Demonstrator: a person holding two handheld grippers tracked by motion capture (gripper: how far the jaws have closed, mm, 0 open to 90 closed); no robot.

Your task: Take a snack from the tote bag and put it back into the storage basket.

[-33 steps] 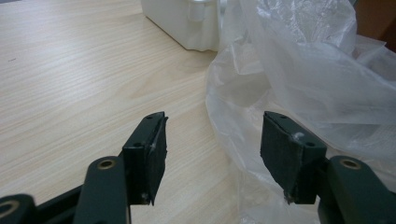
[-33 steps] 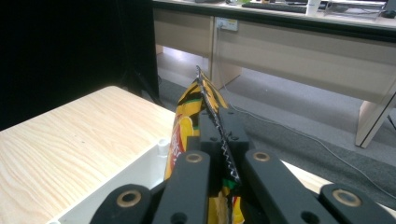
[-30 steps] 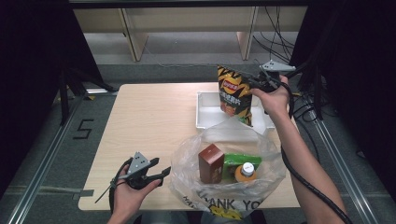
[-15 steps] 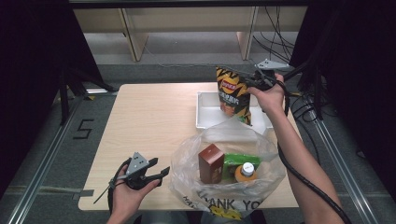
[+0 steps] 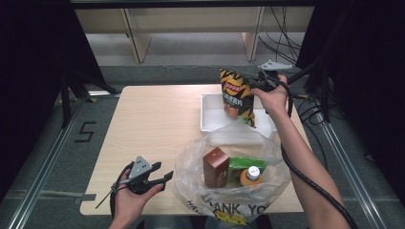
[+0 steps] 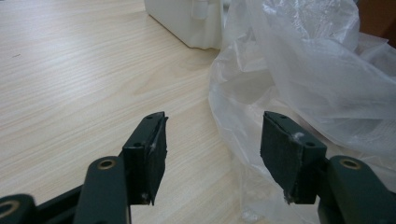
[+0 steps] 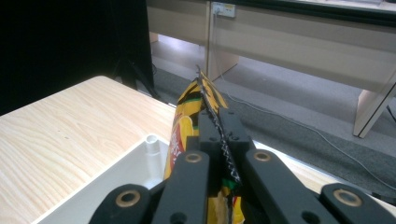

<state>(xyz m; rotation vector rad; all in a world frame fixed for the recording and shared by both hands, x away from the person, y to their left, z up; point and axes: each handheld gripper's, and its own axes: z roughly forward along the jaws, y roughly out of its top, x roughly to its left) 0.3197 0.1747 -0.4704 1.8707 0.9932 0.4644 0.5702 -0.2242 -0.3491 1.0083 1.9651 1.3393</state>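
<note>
Your right gripper (image 5: 254, 84) is clamped on the top seam of the chip bag (image 5: 237, 97), at the bag's upper right corner in the high view. In the right gripper view the jaws meet on the crimped edge (image 7: 218, 140), and the bag's yellow and black face runs down and away on the left side of the jaws. The bag hangs from that pinch, nearly upright, with its lower end over the white tray (image 5: 208, 119) at the far right of the table (image 5: 143, 124). You cannot tell from these views whether the bag's bottom touches the tray.

Your left gripper (image 5: 162, 177) rests near the front edge of the table, jaws wide apart with nothing between them. It sits just beside the clear plastic bag (image 5: 239, 143), which lies to its right; in the left gripper view the plastic (image 6: 303, 84) reaches in front of the right-hand jaw. Inside that bag stand a brown carton (image 5: 216, 167), a green pack (image 5: 240, 166) and a bottle (image 5: 251, 174). The chip bag is well apart from your left gripper, across the table.
</note>
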